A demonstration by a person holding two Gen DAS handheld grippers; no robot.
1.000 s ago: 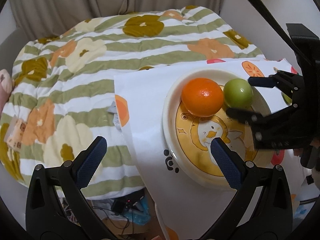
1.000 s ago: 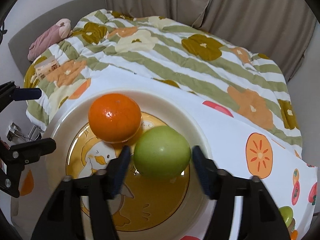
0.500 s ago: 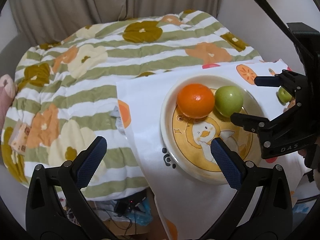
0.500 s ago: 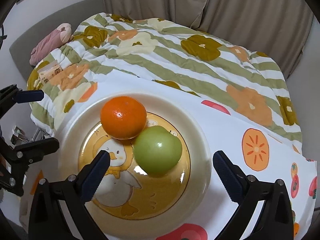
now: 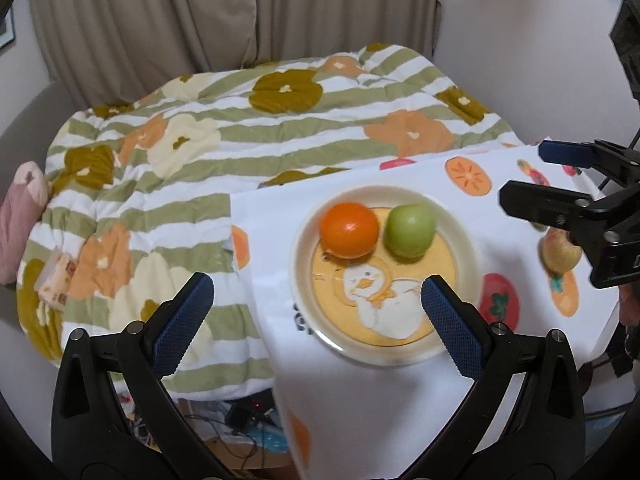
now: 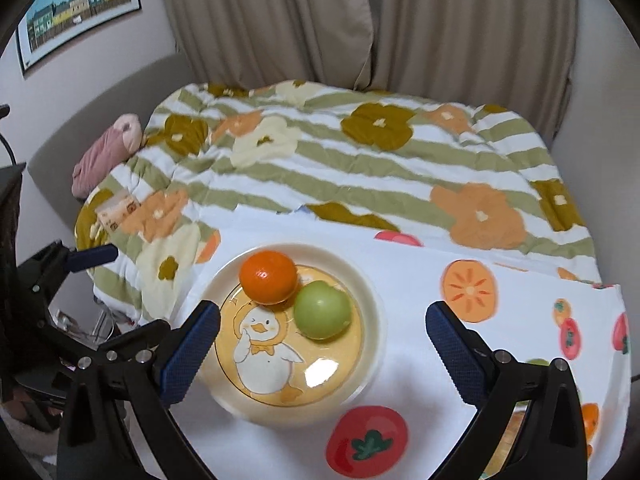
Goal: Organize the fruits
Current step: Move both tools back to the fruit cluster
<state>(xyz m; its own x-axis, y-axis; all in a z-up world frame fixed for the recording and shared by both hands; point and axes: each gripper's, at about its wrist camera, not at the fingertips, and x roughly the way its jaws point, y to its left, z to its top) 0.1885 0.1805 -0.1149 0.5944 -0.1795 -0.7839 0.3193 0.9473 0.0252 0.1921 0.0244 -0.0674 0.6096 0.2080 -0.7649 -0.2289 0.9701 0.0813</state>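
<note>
Orange fruit: round, glossy orange mandarin point(image 6: 268, 277), small highlight on the skin, resting in the far-left part of the plate, touching the green apple beside it.
Green fruit: smooth pale-green round apple point(image 6: 322, 310), shallow dimple on top, lying in the plate to the right of the mandarin, over the yellow centre.
Plate: round cream ceramic plate point(image 6: 370, 296) with a raised rim and a yellow middle printed with a white cartoon duck; glare spot near the duck's foot.
Third fruit: reddish-yellow apple point(image 5: 560, 251) on the cloth well to the right of the plate in the left wrist view, partly hidden behind the right gripper.
Cloth: white sheet point(image 6: 404, 276) printed with tomatoes and persimmons, spread under the plate; left edge just beside the plate rim, near edge hanging off the front.
Quilt: padded quilt point(image 5: 240, 148) in green and white stripes with orange, cream and olive flowers, lying beyond and left of the cloth.
Left gripper point(image 5: 316, 308): black frame, blue pads, jaws wide apart and empty, hovering above the plate's near-left side.
Right gripper point(image 6: 322, 338): jaws have just been opening, now spread to full width, nothing between the pads, raised clear above the green apple and plate.
Open room: bare white cloth right of the plate up to the persimmon print; clear air between both grippers and the fruit.
Backdrop: beige curtains point(image 6: 360, 20); framed picture point(image 6: 76, 4) on the wall at upper left.
</note>
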